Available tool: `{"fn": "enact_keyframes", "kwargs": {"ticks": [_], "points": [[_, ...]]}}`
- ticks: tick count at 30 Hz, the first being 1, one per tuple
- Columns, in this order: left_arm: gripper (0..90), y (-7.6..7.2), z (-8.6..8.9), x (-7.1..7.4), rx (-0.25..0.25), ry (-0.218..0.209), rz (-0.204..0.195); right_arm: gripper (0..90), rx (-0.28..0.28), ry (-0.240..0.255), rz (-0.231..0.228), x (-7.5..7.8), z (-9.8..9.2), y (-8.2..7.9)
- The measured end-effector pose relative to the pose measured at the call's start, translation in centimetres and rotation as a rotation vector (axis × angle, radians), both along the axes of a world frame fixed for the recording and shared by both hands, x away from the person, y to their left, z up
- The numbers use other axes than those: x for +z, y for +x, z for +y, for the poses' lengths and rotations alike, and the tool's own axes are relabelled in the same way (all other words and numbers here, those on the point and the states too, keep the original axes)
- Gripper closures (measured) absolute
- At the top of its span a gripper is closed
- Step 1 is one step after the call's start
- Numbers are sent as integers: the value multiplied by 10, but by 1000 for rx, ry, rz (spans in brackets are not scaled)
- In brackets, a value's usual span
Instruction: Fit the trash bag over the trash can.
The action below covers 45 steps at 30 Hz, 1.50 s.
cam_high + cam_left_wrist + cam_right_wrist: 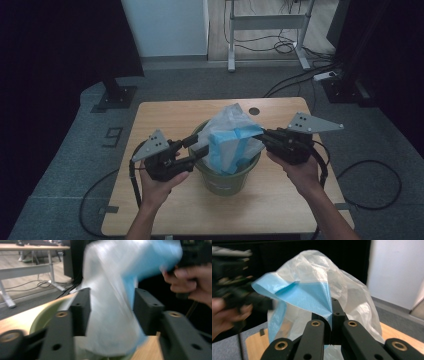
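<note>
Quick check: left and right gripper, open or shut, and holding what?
Left gripper: open, jaws either side of the plastic bag, not pressing it.
Right gripper: shut on the bag's blue edge.

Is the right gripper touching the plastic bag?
Touching. The right gripper view shows the right gripper with its jaws shut on the blue edge of the plastic bag.

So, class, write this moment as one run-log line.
left hand-held gripper: open around bag | right hand-held gripper: shut on blue band | plastic bag: partly in green bin | table
</note>
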<state>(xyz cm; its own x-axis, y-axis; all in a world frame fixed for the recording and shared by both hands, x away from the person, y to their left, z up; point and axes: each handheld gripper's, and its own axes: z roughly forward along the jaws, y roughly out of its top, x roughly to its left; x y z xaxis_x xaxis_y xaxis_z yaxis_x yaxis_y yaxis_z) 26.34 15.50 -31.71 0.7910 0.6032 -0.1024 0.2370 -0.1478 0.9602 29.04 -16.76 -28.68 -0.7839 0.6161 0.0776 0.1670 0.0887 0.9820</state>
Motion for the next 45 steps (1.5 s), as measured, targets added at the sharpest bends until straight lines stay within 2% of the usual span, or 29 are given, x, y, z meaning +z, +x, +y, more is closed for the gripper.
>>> {"fn": "enact_keyframes", "kwargs": {"ticks": [3, 5, 7, 11, 13, 14, 15, 17, 18, 19, 20, 24, 29, 33, 36, 37, 39, 40, 42, 45], "points": [[375, -10, -3, -8, 11, 33, -3, 890, -23, 5, 25, -3, 6, 7], [354, -12, -7, -12, 25, 60, 0, 890, -20, 7, 29, -4, 10, 10], [322, -10, -10, -16, 45, 80, 13, 890, -17, 8, 29, -4, 13, 10], [262, -3, -20, -24, 65, 94, 39, 890, -9, 14, 34, -4, 14, 11], [295, -1, -28, -27, 77, 107, 40, 890, -7, 19, 39, -5, 12, 11], [362, 0, -31, -29, 90, 124, 36, 890, -8, 21, 42, -6, 11, 11], [469, 0, -33, -30, 85, 129, 31, 890, -9, 24, 42, -7, 9, 11], [692, 2, -33, -32, 45, 119, 28, 890, -10, 26, 46, -8, 5, 10], [776, 4, -31, -31, 13, 112, 47, 890, -14, 25, 45, -9, 3, 10], [856, 6, -30, -31, -2, 106, 58, 890, -18, 26, 47, -10, -2, 10], [876, 7, -27, -30, -19, 98, 68, 890, -21, 28, 48, -10, -5, 10], [896, 9, -19, -25, -64, 79, 83, 890, -43, 35, 51, -8, -17, 13], [898, 7, -3, -11, -128, 26, 87, 890, -69, 45, 51, -4, -27, 17], [899, 7, 10, 2, -173, -26, 88, 889, -73, 55, 47, -2, -30, 20], [898, 6, 14, 6, -181, -57, 90, 886, -64, 63, 44, -4, -26, 21], [899, 7, 15, 6, -182, -68, 95, 861, -53, 77, 44, -5, -25, 22], [899, 9, 16, 5, -170, -86, 104, 649, -35, 111, 64, -9, -21, 22], [899, 10, 16, 3, -165, -94, 111, 600, -27, 119, 81, -12, -19, 22], [899, 13, 17, 0, -157, -109, 125, 519, -17, 128, 105, -20, -15, 19], [899, 15, 18, -4, -138, -123, 140, 447, 12, 124, 144, -33, -13, 13]]}}
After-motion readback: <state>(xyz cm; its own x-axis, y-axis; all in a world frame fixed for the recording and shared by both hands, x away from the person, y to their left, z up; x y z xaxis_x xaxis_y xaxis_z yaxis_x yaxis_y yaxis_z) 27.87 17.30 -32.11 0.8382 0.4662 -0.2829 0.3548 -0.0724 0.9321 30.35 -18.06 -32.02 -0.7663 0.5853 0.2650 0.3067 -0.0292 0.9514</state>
